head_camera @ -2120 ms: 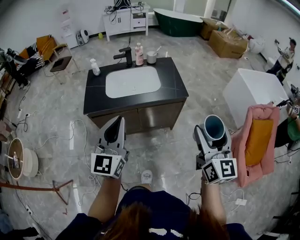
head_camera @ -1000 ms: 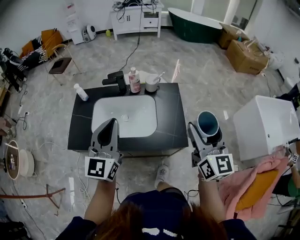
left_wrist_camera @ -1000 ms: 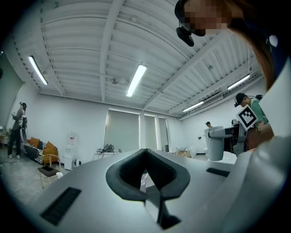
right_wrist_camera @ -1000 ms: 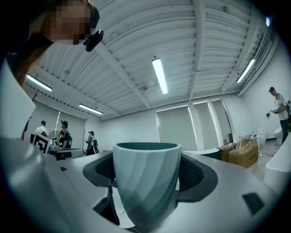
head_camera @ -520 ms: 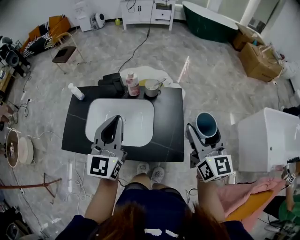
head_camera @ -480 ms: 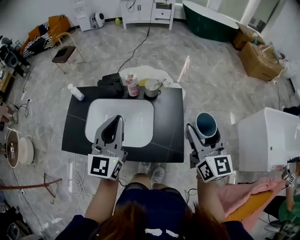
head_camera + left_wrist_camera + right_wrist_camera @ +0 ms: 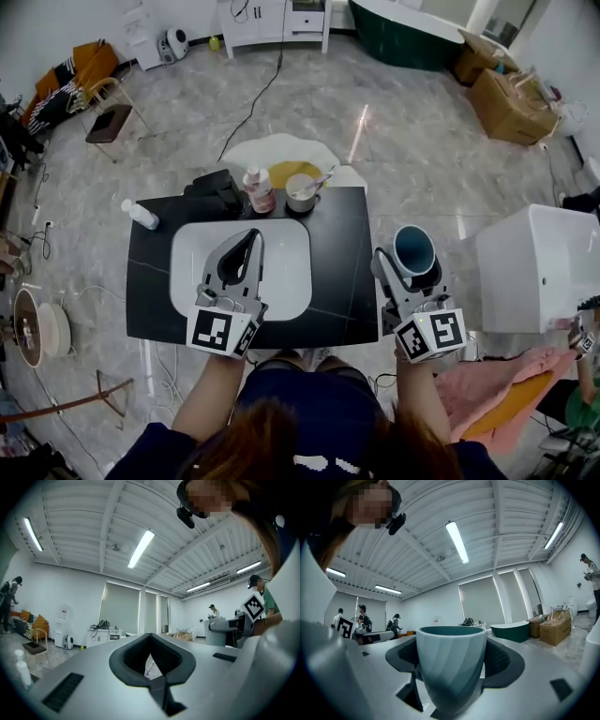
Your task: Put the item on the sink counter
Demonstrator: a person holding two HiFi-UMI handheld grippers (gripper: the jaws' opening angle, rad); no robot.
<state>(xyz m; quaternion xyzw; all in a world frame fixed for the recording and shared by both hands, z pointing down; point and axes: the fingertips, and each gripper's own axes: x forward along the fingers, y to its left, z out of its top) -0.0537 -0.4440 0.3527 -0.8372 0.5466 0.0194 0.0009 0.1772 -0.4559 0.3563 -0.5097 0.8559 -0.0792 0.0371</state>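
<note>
Between my right gripper's (image 7: 413, 270) jaws stands the teal cup (image 7: 414, 248), upright with its mouth open to the ceiling. In the right gripper view both pads press on its ribbed sides, one on each flank, so that gripper (image 7: 452, 659) is clamped on the cup (image 7: 450, 667) with the jaws spread wide around it. From the head view the cup shows just past the right edge of the black sink counter (image 7: 342, 248), over the pale floor (image 7: 412, 141) rather than over the dark top. It sits between the counter and a white box (image 7: 534, 267) farther to my right.

My left gripper (image 7: 249, 236) hangs over the white basin (image 7: 286, 248), and in its own view the left gripper (image 7: 150, 635) has its jaw tips closed together with nothing caught between them.

Along the counter's far edge stand a black faucet (image 7: 214, 192), a bottle (image 7: 255, 190) and a mug (image 7: 302, 193), well apart from the cup.
</note>
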